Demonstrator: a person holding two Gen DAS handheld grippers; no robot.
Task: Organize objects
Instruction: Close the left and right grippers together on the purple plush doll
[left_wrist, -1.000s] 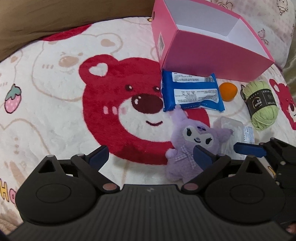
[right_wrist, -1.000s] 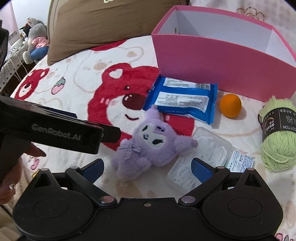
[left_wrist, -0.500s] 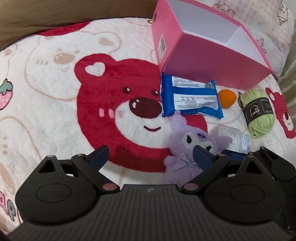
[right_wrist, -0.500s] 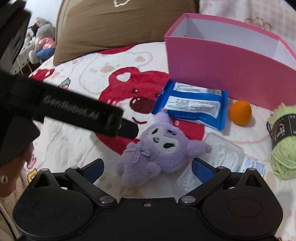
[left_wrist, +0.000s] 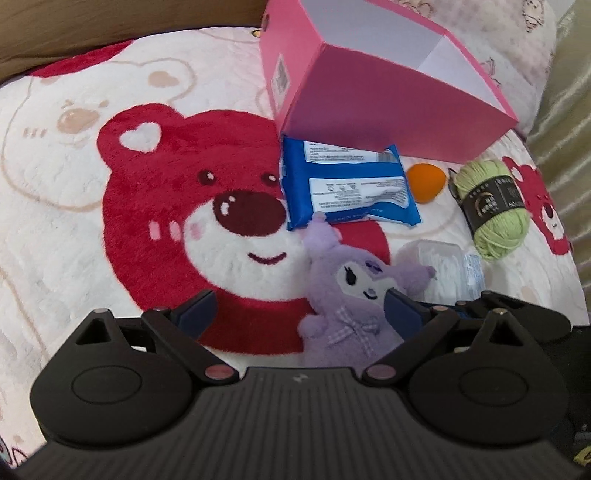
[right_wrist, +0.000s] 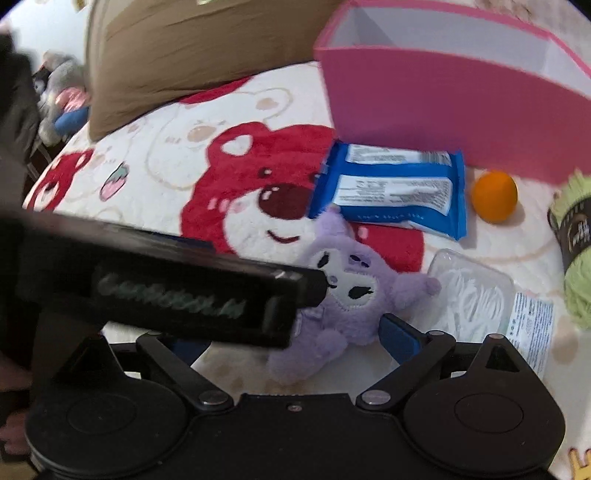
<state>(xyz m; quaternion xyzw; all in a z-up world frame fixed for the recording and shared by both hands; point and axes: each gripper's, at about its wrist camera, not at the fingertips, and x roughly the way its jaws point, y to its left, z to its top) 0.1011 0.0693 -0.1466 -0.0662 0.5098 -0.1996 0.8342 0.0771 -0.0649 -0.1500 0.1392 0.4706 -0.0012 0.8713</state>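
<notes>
A purple plush toy (left_wrist: 347, 295) (right_wrist: 351, 291) lies face up on the bear-print blanket. My left gripper (left_wrist: 297, 312) stands open, the plush between its fingers close to the right one. Its black housing (right_wrist: 166, 291) crosses the right wrist view, its tip beside the plush's face. My right gripper (right_wrist: 291, 339) is wide and its jaws are closing, with the plush's lower body between them and no pad pressing on it. The left finger is hidden behind that housing. Behind stands an open pink box (left_wrist: 369, 110) (right_wrist: 443, 110).
A blue wipes pack (left_wrist: 347, 184) lies before the box, then an orange ball (left_wrist: 424, 181) and green yarn (left_wrist: 491, 206). A clear plastic case (left_wrist: 439, 262) sits right of the plush. A brown pillow (right_wrist: 184, 55) lies at the back left.
Both grippers have closed in on the plush. The left gripper has swung across the right wrist view until its tip is beside the plush's face.
</notes>
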